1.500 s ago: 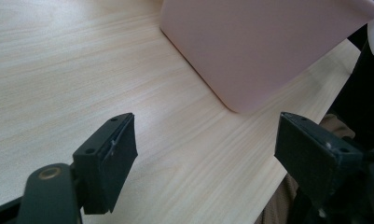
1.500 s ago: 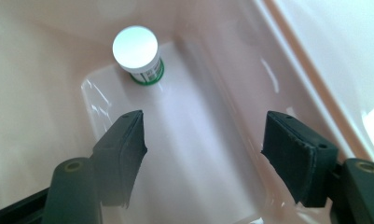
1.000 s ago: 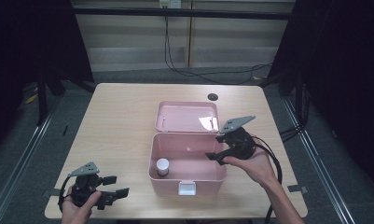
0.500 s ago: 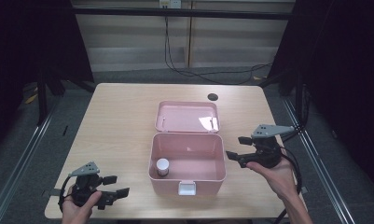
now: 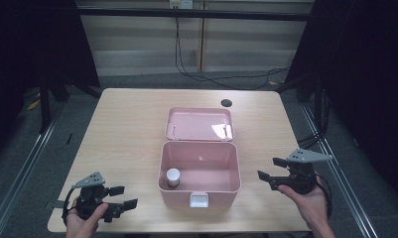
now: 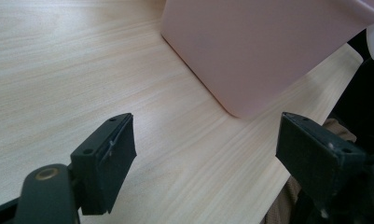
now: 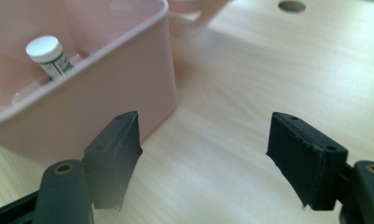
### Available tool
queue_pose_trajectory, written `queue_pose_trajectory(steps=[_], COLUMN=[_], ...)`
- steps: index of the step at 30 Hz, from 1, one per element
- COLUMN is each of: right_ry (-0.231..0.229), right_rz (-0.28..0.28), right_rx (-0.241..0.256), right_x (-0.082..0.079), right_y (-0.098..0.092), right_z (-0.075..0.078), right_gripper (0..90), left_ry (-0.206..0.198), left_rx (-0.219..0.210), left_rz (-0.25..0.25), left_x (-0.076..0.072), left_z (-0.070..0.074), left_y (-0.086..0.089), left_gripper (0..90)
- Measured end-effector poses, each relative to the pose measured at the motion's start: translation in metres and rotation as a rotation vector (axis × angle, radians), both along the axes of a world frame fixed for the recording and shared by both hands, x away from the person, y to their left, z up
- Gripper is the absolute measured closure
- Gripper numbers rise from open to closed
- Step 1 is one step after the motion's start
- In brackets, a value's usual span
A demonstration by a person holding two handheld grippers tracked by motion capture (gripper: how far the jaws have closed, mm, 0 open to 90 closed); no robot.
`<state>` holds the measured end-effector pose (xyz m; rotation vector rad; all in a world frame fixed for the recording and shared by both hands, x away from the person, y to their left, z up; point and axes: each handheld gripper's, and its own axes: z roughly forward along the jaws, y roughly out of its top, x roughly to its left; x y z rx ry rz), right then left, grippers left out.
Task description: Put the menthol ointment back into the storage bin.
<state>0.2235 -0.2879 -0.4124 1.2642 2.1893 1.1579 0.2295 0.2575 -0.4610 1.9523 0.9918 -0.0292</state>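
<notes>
standing upright in the front-left corner of the open pink plastic box [image 5: 200, 168] at the bench's middle, the small white-capped bottle [image 5: 172, 177] lies between both empty, wide-open tongs, nearer the left tongs [image 5: 118, 197] than the right tongs [image 5: 269, 173].

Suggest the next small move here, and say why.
Probably bring the right claw up to the open lid to swing it shut: the white-capped bottle stands inside the pink box, and both claws, left included, sit open and empty.
</notes>
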Motion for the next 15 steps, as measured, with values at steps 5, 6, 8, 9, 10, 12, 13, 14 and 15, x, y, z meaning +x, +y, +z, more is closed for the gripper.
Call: queue_pose_trajectory(steps=[5,6,8,9,10,12,13,14,15], right_ry=[0.016,0.007,0.011,0.017,0.026,0.030,0.039,0.039,0.041], right_rz=[-0.041,-0.061,-0.064,-0.057,-0.079,-0.097,-0.112,-0.118,-0.118], right_rx=[0.002,0.008,0.029,0.038,0.043,0.036,0.036,0.040,0.032], right_x=[-0.008,-0.011,-0.015,-0.016,-0.017,-0.018,-0.018,-0.018,-0.017], right_y=[-0.011,-0.014,-0.019,-0.021,-0.024,-0.027,-0.028,-0.029,-0.030], right_z=[-0.015,-0.020,-0.029,-0.032,-0.037,-0.043,-0.046,-0.049,-0.051], right_gripper=[24.1,23.2,26.4,26.8,25.2,25.1,24.6,23.9,23.9], left_ry=[0.002,0.001,-0.002,-0.005,-0.004,-0.008,-0.008,-0.005,-0.002], left_rx=[0.000,0.001,-0.003,-0.003,-0.003,-0.002,0.000,0.003,0.001], left_rz=[0.001,-0.001,-0.001,-0.005,-0.010,-0.015,-0.015,-0.014,-0.012], left_x=[0.000,0.000,0.000,-0.001,-0.001,-0.001,-0.001,-0.001,-0.001], left_z=[0.000,0.000,0.001,0.002,0.002,0.002,0.002,0.002,0.001], left_y=[0.000,0.000,0.000,0.000,0.000,0.000,0.001,0.001,0.001], left_gripper=[19.6,19.5,19.5,19.5,19.5,19.5,19.5,19.5,19.5])
